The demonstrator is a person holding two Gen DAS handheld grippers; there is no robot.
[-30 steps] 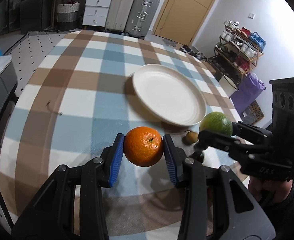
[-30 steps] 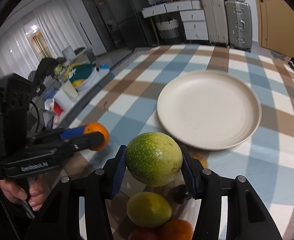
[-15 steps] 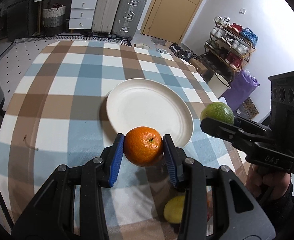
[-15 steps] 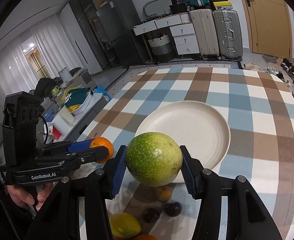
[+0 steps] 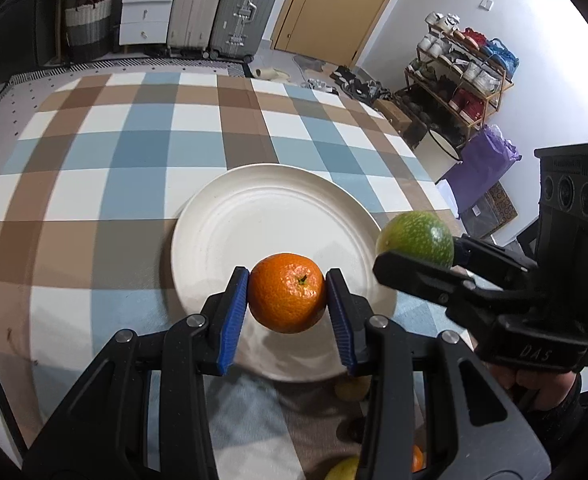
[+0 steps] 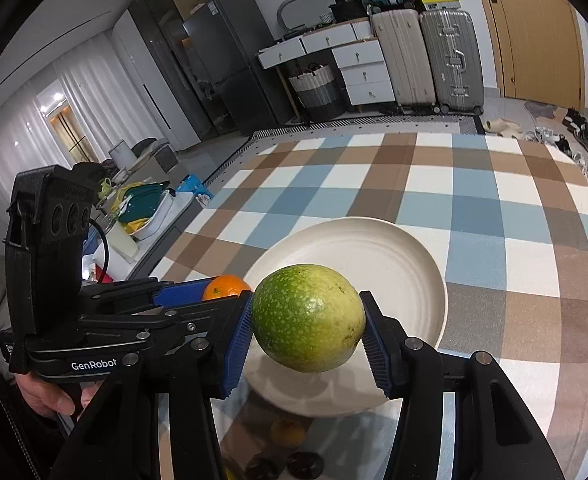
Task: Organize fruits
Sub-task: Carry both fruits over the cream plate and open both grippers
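- While I look through the left wrist camera, I see the checked tablecloth [image 5: 142, 148] in blue, brown and white covering the table, with suitcases [image 5: 226, 8], white drawers [image 5: 146, 12] and a wooden door [image 5: 334, 4] behind it, and a shoe rack [image 5: 462, 72] on the right.
- My left gripper [image 5: 288, 294] clamps the orange [image 5: 287, 292] between its blue pads, above the near rim of the white plate [image 5: 270, 216].
- The right gripper [image 5: 418, 258] shows from the side, holding the green fruit [image 5: 415, 236] over the plate's right rim.
- Small fruits near the bottom edge are mostly hidden behind my fingers; I cannot tell what they are.
- The plate's inside is bare, and open cloth lies beyond it up to the far table edge.
- Through the right wrist camera, I see a fridge [image 6: 222, 72], curtains [image 6: 26, 128] and the same suitcases [image 6: 426, 60].
- My right gripper [image 6: 308, 330] grips the green fruit [image 6: 308, 322] above the plate's [image 6: 374, 256] near-left rim.
- The left gripper [image 6: 214, 294] sits just beside it; only a sliver of orange [image 6: 225, 286] shows.
- Dark fruits below are cut off.
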